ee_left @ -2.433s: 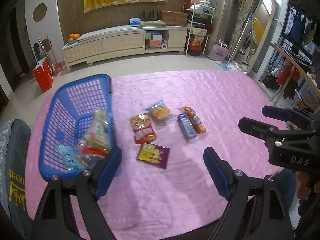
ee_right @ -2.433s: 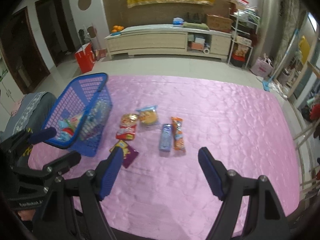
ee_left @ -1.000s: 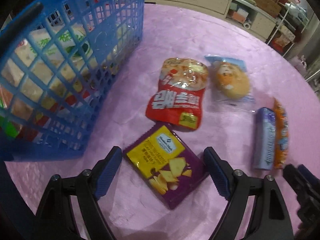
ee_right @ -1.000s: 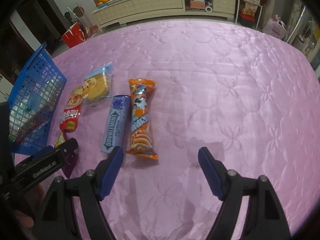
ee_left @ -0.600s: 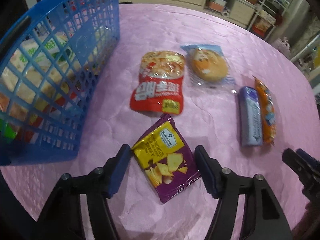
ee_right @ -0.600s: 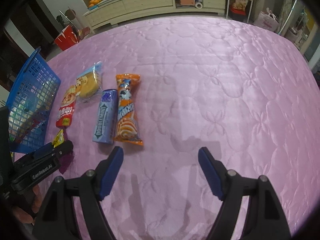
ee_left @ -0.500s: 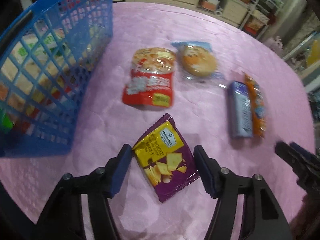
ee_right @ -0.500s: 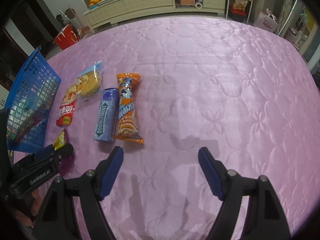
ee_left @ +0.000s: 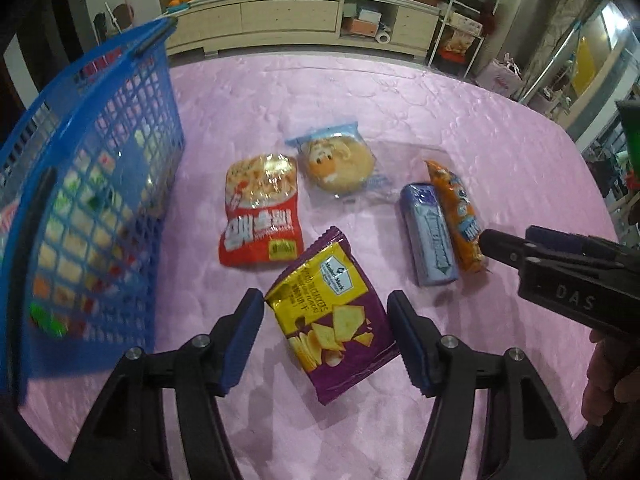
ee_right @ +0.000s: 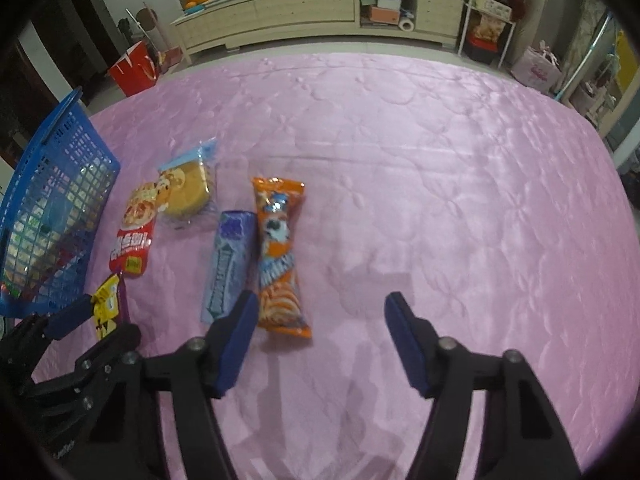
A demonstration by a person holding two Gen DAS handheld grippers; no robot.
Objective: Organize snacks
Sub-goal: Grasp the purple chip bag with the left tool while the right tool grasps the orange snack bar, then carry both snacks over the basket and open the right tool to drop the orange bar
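Observation:
A purple and yellow cracker packet (ee_left: pixel 334 318) lies on the pink cloth between the open jaws of my left gripper (ee_left: pixel 326 338), whose pads flank its sides. A red snack bag (ee_left: pixel 260 216), a wrapped bun (ee_left: pixel 340 168), a blue gum pack (ee_left: pixel 430 234) and an orange wafer packet (ee_left: pixel 458 216) lie beyond it. My right gripper (ee_right: pixel 318 342) is open and empty, just right of the orange packet (ee_right: pixel 280 254) and the gum pack (ee_right: pixel 228 262). The blue basket (ee_left: pixel 86 200) stands at the left with several snacks inside.
The pink quilted cloth (ee_right: pixel 440 184) covers the table and stretches wide to the right. A long cabinet (ee_right: pixel 316 12) and a red bag (ee_right: pixel 134 68) stand on the floor beyond the far edge. The basket also shows in the right wrist view (ee_right: pixel 52 208).
My left gripper dropped from a high view to the cracker packet and its jaws narrowed around it. My right gripper moved down toward the orange packet and gum pack.

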